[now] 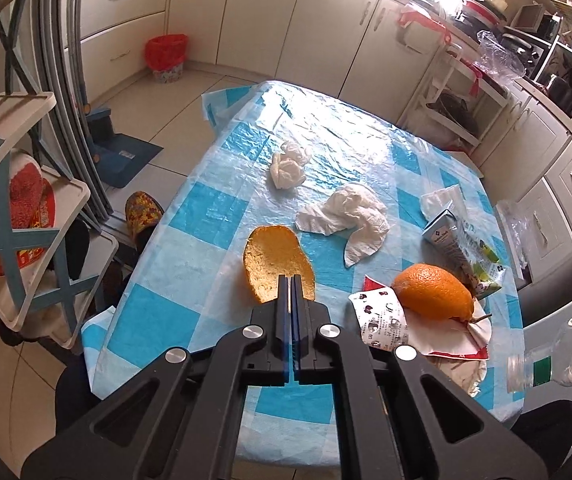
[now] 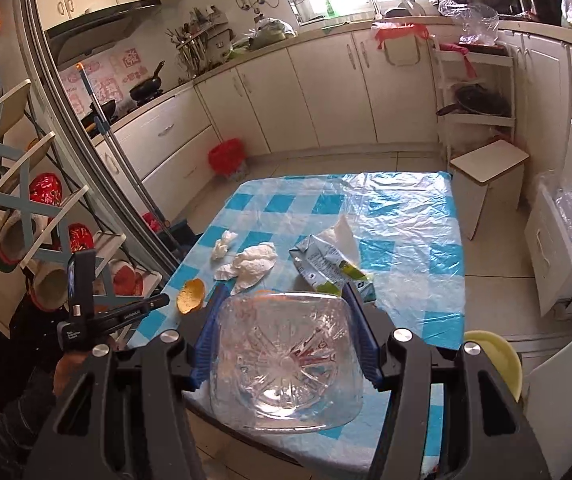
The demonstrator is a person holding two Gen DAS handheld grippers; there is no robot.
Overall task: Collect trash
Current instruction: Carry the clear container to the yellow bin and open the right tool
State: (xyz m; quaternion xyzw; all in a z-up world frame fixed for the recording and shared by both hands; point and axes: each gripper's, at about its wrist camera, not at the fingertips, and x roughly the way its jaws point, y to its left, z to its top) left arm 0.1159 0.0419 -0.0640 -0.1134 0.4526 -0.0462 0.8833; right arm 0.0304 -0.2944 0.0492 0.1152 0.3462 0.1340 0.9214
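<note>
1. While the right gripper (image 2: 282,344) is already pinching a clear plastic bottle (image 2: 282,364) between its blue pads, base toward the camera, most of the trash is still sitting on the checkered table (image 1: 214,208), so I'd say this is early going.
2. Left gripper (image 1: 290,292) has its jaws pressed together with nothing in them, hovering right over the near edge of the orange peel (image 1: 276,268). Can't tell if it's actually touching it.
3. Still on the table: a small crumpled tissue (image 1: 288,164) at the far side, a bigger crumpled napkin (image 1: 350,216) in the middle, a flattened drink carton (image 1: 466,252) to the right, and near that another orange peel half (image 1: 432,292) lying on some red-and-white wrappers (image 1: 382,316).
4. Red-lined trash bin (image 1: 166,56) is on the floor well beyond the table, by the cabinets. Looks like nothing's been dropped in from what I can see, but its inside isn't visible.
5. My guess: the bottle counts as grabbed, not binned. Everything else is left.
</note>
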